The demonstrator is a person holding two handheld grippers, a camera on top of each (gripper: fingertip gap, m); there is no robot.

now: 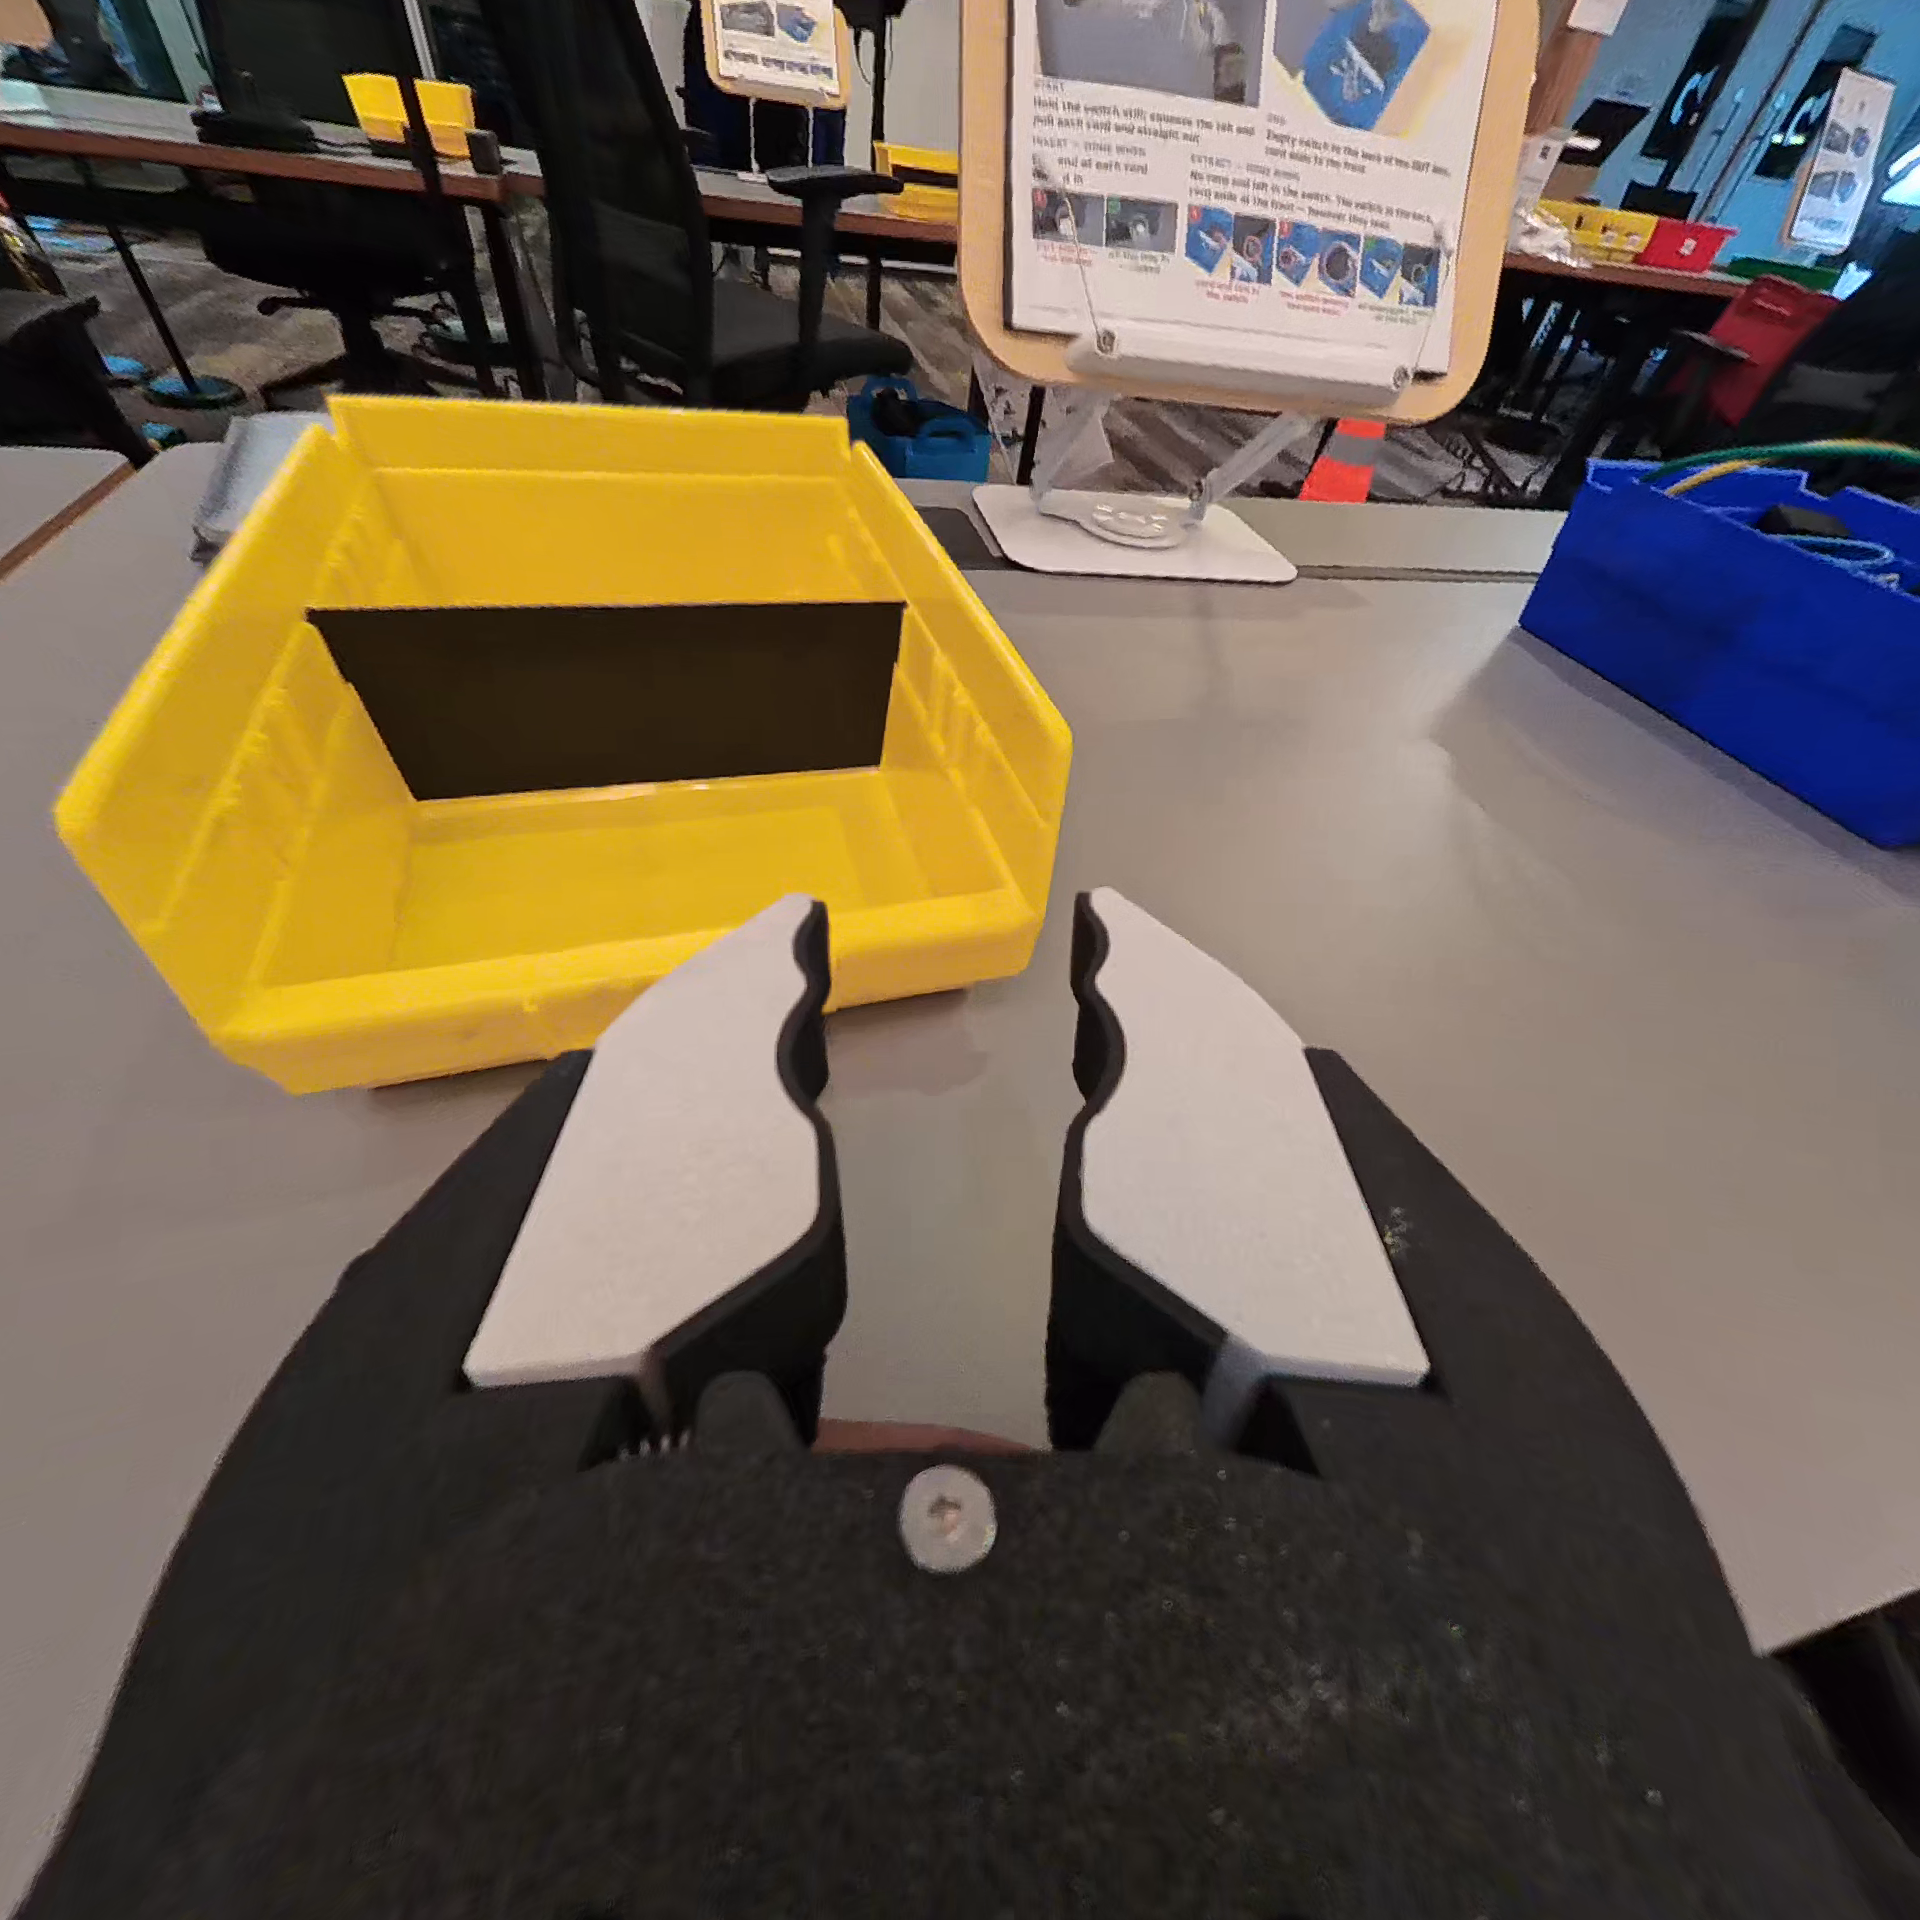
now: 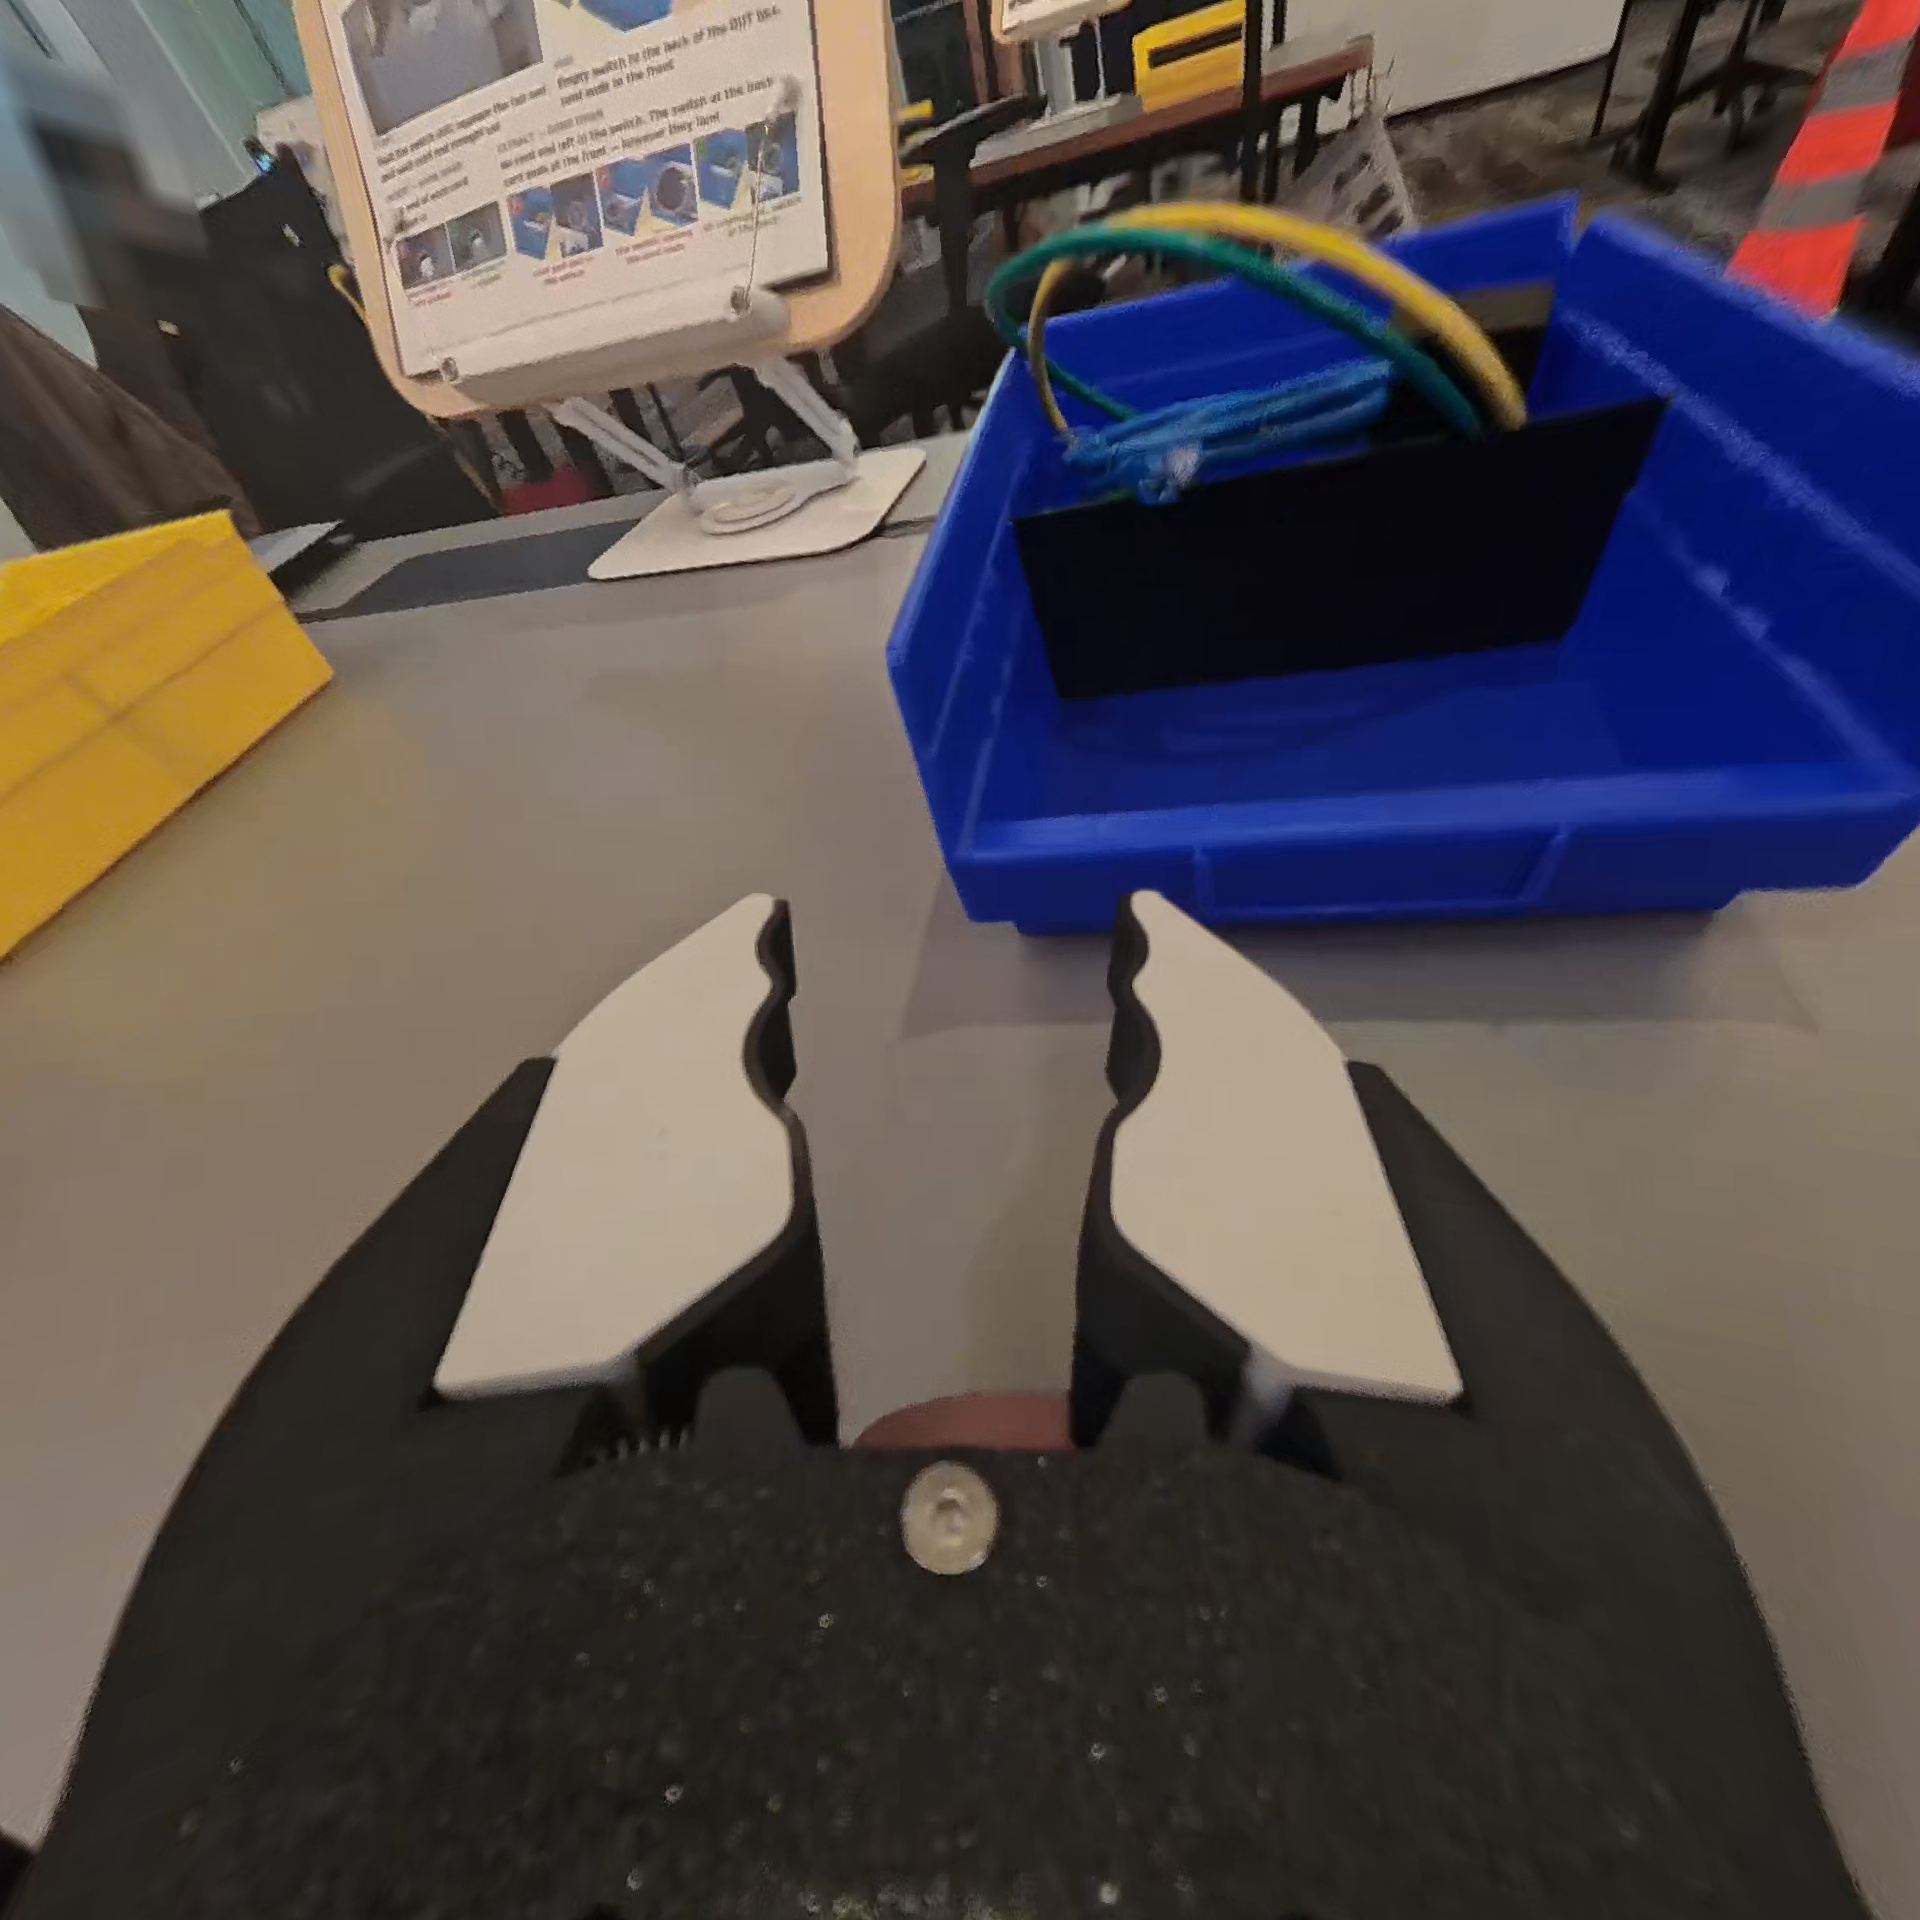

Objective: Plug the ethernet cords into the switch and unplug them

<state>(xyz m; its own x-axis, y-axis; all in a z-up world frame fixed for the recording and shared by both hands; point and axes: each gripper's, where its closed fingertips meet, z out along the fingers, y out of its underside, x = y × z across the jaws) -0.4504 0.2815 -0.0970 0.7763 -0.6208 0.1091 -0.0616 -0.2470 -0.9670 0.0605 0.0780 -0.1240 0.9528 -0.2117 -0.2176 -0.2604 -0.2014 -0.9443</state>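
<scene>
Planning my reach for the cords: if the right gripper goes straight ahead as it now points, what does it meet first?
Probably the blue bin's low front wall. The right gripper, open and empty, points at its left front corner over bare table. The cords lie behind the black divider. Depth is uncertain.

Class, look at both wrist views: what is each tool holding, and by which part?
Nothing is held. The left tool and right tool are both open over the grey table.
</scene>
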